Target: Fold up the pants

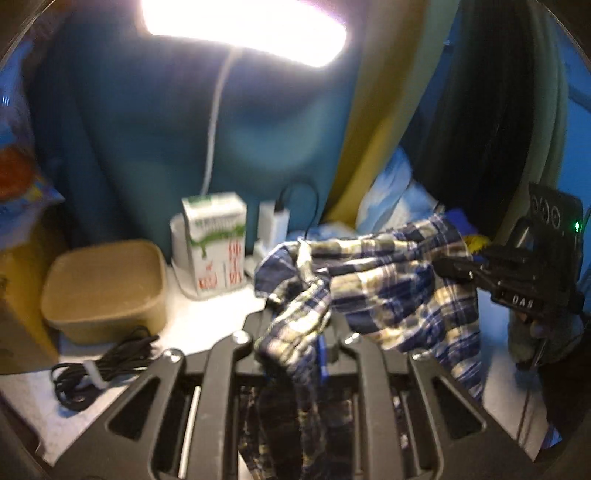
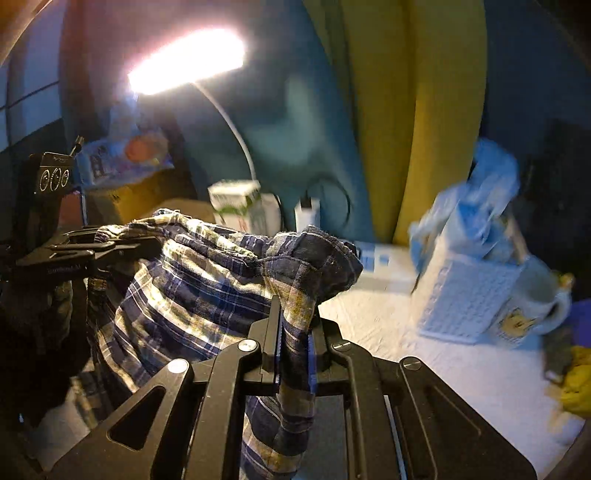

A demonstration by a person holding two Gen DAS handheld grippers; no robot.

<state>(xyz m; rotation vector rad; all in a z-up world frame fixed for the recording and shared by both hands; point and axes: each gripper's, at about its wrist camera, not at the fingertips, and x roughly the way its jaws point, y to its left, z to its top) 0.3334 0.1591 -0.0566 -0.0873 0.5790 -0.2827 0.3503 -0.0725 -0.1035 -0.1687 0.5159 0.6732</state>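
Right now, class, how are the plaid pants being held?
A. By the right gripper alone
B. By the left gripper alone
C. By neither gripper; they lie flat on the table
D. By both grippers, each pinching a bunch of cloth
D: the left gripper and the right gripper each pinch a bunch of the plaid pants, which hang between them.

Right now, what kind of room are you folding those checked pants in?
Probably a bedroom or small home room, though I can't be sure. The plaid pants hang over a white bedsheet-like surface, with a lamp glowing above and a mug nearby.
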